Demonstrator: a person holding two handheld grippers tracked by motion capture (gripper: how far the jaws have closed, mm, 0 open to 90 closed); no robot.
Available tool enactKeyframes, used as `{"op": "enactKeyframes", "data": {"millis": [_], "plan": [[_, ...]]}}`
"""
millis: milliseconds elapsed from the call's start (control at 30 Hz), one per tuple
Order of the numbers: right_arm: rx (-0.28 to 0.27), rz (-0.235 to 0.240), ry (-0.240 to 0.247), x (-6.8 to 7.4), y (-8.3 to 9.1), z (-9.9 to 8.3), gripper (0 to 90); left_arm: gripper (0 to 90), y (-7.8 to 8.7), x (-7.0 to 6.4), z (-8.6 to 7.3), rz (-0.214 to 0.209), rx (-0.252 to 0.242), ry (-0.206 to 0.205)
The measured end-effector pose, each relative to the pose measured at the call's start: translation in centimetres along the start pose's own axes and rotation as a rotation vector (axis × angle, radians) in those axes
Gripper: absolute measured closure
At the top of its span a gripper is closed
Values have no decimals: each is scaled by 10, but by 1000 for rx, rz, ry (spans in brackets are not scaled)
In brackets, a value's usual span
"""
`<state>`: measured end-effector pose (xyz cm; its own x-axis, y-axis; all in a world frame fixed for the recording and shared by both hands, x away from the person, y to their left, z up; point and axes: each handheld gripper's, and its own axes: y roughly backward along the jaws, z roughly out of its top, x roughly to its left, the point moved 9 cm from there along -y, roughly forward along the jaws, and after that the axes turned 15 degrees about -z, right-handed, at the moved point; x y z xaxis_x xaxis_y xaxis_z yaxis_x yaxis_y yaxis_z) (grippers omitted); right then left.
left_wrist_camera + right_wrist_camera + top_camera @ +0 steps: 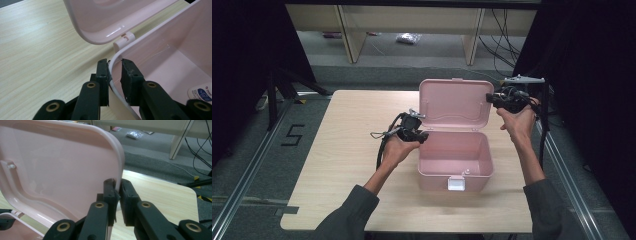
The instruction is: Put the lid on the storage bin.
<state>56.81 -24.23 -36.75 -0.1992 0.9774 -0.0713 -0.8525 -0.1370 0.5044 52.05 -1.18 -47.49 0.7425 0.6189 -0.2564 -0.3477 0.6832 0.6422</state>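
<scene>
Holding a pink plastic box (pixel 455 159) open on the light wooden table (pixel 342 150).
The left gripper (pixel 115 62) is clamped on the box's white-edged rim near the hinge; the right gripper (pixel 117 185) is clamped on the edge of the raised pink lid (pixel 60 167).

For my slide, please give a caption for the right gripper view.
Right gripper pinches the edge of the raised pink lid.

My pink plastic box (pixel 455 160) sits open at the table's right-centre, its lid (pixel 455 104) standing upright at the far side, white latch (pixel 456 183) facing near.
</scene>
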Motion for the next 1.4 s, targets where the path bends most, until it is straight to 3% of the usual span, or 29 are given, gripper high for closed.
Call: {"op": "enactKeyframes", "data": {"millis": [100, 300, 333, 367, 533, 567, 1000, 1033, 1233, 1333, 1367, 1400], "plan": [[-8, -1, -4, 1, 5, -1, 846, 761, 0, 0, 0, -1, -1, 1], [-48, -14, 41, -1, 15, -4, 844, 762, -1, -1, 1, 4, -4, 2], [-31, -7, 14, 2, 19, -5, 843, 762, -1, -1, 1, 6, -3, 0], [-51, -11, 48, 0, 19, -5, 842, 762, -2, -1, 1, 7, -3, 3], [-52, -25, 49, 3, 27, -8, 842, 762, -2, -1, 1, 8, -4, 5], [-72, -33, 75, 3, 28, -8, 842, 762, -2, -1, 1, 8, -3, 6], [-101, -64, 105, 9, 45, -17, 841, 760, -1, -1, 0, 11, -17, -8], [-123, -76, 126, 7, 46, -17, 842, 760, -1, -1, 0, 11, -18, -12], [-126, -74, 108, 10, 53, -25, 841, 750, 3, -1, 1, 7, -39, -10], [-148, -76, 127, 9, 55, -25, 838, 723, 5, -1, 0, -1, -38, -10], [-125, -60, 100, 12, 56, -28, 837, 718, 6, -1, 0, -6, -37, -11], [-139, -67, 119, 10, 57, -27, 835, 711, 7, -2, 0, -15, -38, -10]]}}
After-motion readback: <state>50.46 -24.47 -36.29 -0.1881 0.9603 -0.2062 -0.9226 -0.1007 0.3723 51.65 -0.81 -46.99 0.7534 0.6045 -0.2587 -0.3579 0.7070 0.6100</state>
